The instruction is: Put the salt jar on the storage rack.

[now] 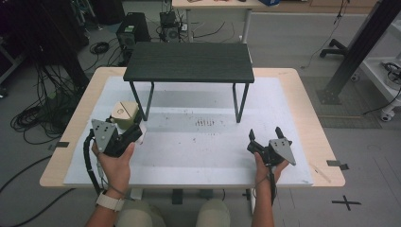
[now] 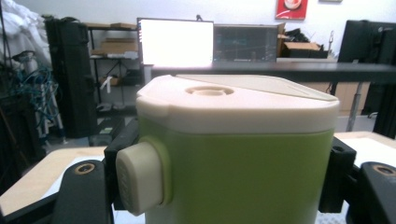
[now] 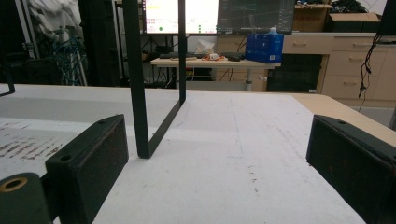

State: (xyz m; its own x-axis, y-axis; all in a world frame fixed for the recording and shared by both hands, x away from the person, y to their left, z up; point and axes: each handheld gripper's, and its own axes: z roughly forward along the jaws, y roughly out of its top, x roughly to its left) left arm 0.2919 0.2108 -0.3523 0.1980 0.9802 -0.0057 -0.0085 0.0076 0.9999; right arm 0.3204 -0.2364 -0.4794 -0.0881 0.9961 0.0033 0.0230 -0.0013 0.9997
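Observation:
A green container with a cream lid [image 2: 238, 154] sits between the jaws of my left gripper [image 2: 224, 182], which is shut on it. In the high view the container [image 1: 124, 113] is held above the white mat at the left, just left of the black shelf's front left leg, with the left gripper [image 1: 132, 131] behind it. A cream round knob [image 2: 140, 177] sticks out of the container's side. My right gripper [image 1: 265, 134] rests low over the mat at the right, open, with nothing between its jaws [image 3: 219, 182].
A black shelf [image 1: 189, 62] on thin legs stands at the back middle of the white mat [image 1: 198, 156]. Its front right leg [image 3: 140, 93] rises ahead of the right gripper. The wooden table edge [image 1: 314, 127] borders the mat; cables and equipment lie on the floor at left.

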